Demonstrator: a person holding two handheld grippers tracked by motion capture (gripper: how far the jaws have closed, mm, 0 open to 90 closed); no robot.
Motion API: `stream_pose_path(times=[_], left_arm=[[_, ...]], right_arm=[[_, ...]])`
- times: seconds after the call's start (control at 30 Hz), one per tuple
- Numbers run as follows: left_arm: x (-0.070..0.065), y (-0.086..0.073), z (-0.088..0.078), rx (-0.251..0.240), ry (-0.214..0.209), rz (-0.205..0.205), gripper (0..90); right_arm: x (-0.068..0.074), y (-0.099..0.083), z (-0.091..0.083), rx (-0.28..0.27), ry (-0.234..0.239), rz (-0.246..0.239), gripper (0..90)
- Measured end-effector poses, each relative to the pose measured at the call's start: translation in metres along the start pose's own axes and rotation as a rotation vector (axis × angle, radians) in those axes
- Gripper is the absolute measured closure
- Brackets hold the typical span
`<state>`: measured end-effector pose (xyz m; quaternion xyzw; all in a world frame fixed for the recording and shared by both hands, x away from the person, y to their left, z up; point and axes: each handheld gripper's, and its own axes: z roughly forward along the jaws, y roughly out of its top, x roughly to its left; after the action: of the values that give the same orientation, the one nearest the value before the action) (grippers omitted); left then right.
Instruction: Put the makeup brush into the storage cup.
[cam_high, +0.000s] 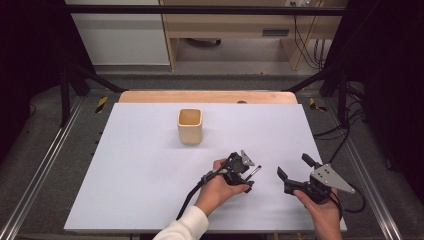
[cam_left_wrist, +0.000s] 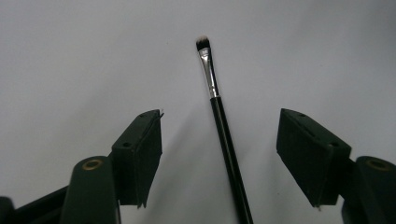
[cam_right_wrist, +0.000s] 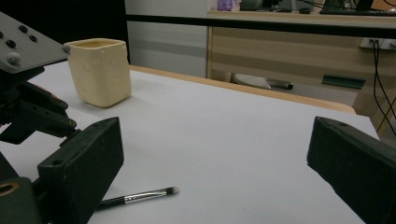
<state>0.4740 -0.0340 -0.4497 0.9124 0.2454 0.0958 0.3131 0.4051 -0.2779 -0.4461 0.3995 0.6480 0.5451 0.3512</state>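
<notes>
**Brush lies btwn the left gripper's jaws, handle running straight back toward the hand**

The makeup brush (cam_left_wrist: 219, 116) lies flat on the white tabletop (cam_high: 140, 170), right of centre, near the person's edge. The left gripper (cam_left_wrist: 219, 154) sits over its handle end: in the left gripper view the black handle runs up btwn the two jaws, slightly nearer the right-hand one, w/ bare tabletop showing on both sides. So jaws are part-open, pads not yet on the handle, nothing held. The long axis lines up w/ the gripper's own pointing direction, bristle tip farthest out; the jaws close across the handle, which looks like the right way round for a pinch.

In the high view the left gripper (cam_high: 248, 176) hides most of the brush (cam_high: 255, 171); just the ferrule and tip poke out to its right, aimed toward the right gripper (cam_high: 291, 171). That one hovers near, just beyond the tip, jaws spread wide and empty, so the left hand is plainly the nearer.

The cream cup (cam_high: 190, 126) stands upright well apart, farther back on the tabletop and left of both grippers. My guess: the brush goes there, bristles up or down I can't say.
</notes>
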Motion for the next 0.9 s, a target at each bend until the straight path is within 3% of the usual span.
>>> stream_pose_path(times=[0.3,0.53,0.9], left_arm=[[-0.0003,-0.0023,0.0027,0.005,0.014,-0.021,40.1],[-0.0003,-0.0021,0.0034,0.014,0.003,-0.05,52.4],[-0.003,-0.0031,0.0085,0.044,-0.001,-0.047,66.6]], right_arm=[[0.0002,0.0,0.0,0.002,0.002,0.001,4.2],[0.0007,-0.0001,0.0003,0.003,0.001,0.004,4.3],[0.0005,-0.0001,0.0003,0.005,0.002,0.007,4.7]])
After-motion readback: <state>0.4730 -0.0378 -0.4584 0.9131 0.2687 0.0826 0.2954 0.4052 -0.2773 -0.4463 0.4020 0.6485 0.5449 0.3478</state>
